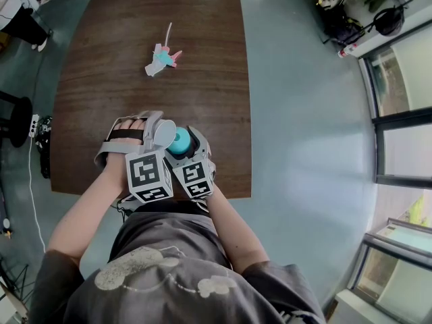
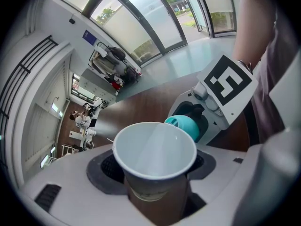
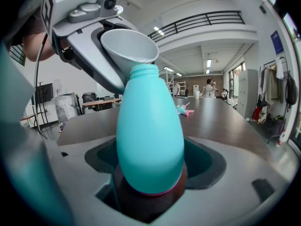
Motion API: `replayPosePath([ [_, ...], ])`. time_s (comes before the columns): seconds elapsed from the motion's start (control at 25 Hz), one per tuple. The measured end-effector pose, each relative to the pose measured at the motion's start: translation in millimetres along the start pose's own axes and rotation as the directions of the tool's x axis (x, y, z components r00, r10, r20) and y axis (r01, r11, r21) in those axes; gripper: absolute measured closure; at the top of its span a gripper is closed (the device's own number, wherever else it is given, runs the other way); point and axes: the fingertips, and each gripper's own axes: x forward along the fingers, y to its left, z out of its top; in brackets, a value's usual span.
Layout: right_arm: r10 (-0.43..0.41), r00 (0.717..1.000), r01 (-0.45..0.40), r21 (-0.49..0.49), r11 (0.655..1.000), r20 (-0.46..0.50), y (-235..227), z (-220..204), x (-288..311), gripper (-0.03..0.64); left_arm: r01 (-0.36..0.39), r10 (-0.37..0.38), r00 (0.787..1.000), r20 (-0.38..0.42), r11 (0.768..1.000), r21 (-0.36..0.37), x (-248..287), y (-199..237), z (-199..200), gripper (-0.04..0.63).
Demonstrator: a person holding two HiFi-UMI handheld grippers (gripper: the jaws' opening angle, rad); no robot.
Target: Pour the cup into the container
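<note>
My left gripper (image 2: 155, 185) is shut on a white paper cup (image 2: 155, 154). The cup's inside shows plain white, with no liquid that I can make out. A turquoise bottle (image 3: 149, 131) with a narrow open neck stands upright in my right gripper (image 3: 149, 189), which is shut on it. In the right gripper view the cup (image 3: 128, 45) is tipped, its rim right behind the bottle's mouth. From the head view, cup (image 1: 163, 132) and bottle (image 1: 179, 142) meet above the near edge of the brown table (image 1: 202, 59). The bottle's top (image 2: 184, 125) shows just beyond the cup's rim.
A small pink and turquoise object (image 1: 162, 59) lies mid-table, farther out. The table's front edge (image 1: 229, 193) is right under both grippers. A black stool (image 1: 15, 120) stands on the floor at the left. Shelves and bags (image 1: 337, 12) sit at the far right.
</note>
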Motion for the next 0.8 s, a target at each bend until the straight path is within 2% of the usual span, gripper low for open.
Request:
replayPosePath([
  [0.4,-0.002,1.000,0.002,0.000,1.000,0.001,-0.5,-0.1,0.0,0.225,0.017,-0.016,1.000,0.021,1.000,-0.022,0.7,-1.8,2.2,0.270],
  [0.8,-0.006,1.000,0.006,0.007,1.000,0.000,-0.9,0.5,-0.3,0.225,0.059,-0.044,0.994,0.099,0.987,-0.148,0.1,-0.5,2.2,0.270],
])
